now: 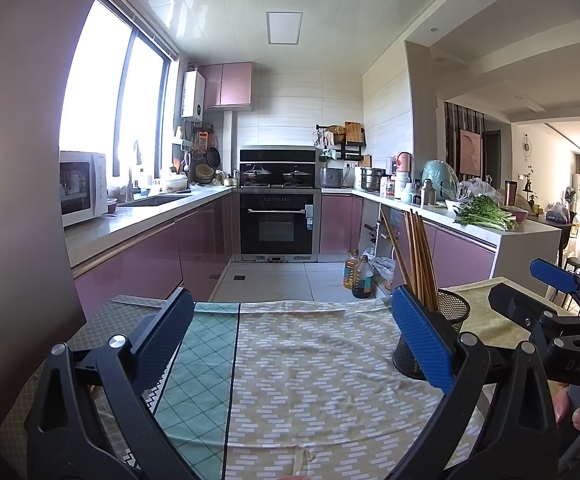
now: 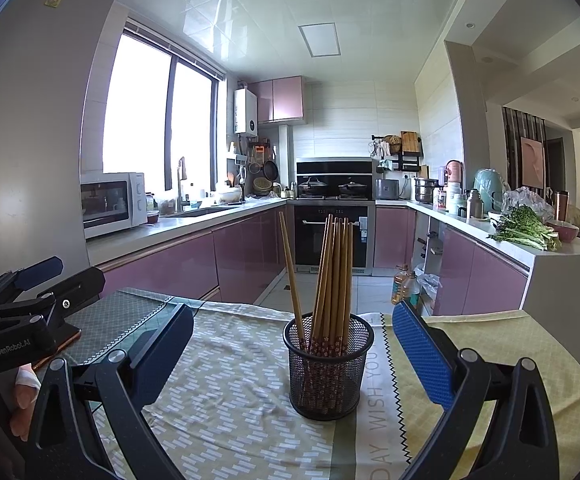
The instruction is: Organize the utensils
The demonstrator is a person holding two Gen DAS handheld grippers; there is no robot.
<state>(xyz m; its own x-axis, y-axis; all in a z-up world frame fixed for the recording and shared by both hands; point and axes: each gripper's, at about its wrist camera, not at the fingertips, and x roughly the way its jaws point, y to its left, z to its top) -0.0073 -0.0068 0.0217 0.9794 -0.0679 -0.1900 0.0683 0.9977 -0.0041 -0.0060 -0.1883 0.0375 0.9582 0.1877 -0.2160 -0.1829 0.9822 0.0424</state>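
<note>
Chopsticks (image 2: 332, 276) fill the mesh holder (image 2: 327, 364), tips hidden; both claws spread, empty.

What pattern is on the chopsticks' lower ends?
Red with small white flowers on the chopsticks; right wrist view shows it best.

Black mesh cup (image 2: 329, 364), brown chopsticks (image 2: 332, 276) w/ red floral ends, blue-padded tongs (image 2: 292, 350).
</note>
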